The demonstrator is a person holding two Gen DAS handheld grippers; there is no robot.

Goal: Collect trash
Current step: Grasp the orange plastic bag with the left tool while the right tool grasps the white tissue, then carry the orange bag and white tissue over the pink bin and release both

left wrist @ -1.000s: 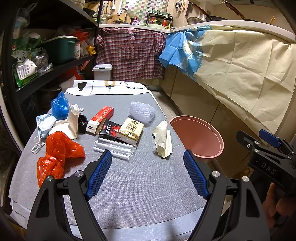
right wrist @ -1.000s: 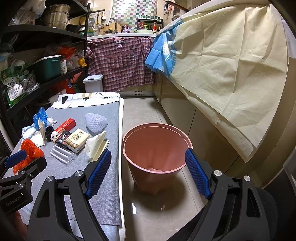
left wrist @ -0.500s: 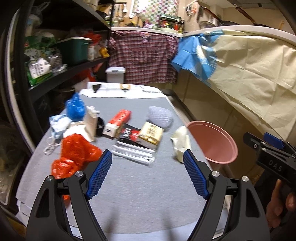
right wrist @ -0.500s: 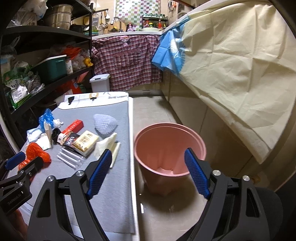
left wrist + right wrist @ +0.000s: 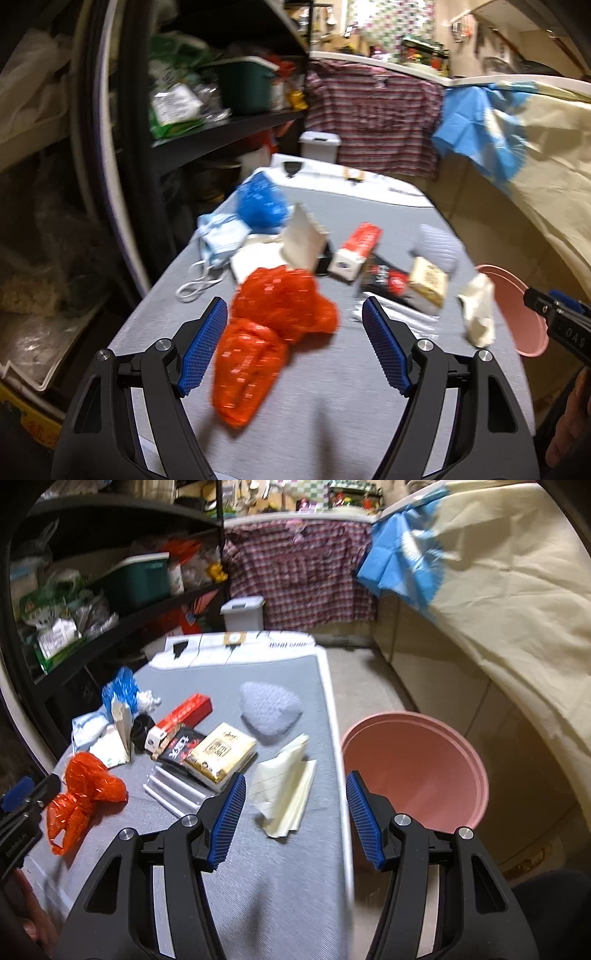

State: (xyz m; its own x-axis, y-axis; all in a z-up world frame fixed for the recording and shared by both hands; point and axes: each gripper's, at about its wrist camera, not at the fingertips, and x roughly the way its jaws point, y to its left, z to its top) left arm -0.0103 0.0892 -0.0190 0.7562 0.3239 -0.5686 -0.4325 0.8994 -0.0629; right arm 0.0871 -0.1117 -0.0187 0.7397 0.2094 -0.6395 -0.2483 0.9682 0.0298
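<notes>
Left tool (image 5: 293, 345): jaws apart, nothing gripped, over the near orange bag (image 5: 273, 332).
Right tool (image 5: 295, 816): jaws just narrowing, still open, cream paper wad (image 5: 286, 792) just beyond them.
Trash: scattered on the grey bench (image 5: 280, 886).
Pink bin (image 5: 417, 764): on the floor, right of bench.

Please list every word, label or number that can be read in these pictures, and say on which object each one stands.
"DAS" - on the black body of the right gripper, at the edge of the left wrist view.
Black snack packet: large white characters, too blurred to read.
Beige packet: dark print, unreadable.
Red and white box: small mark, unreadable.
White board at the table's far end: print blurred.
</notes>
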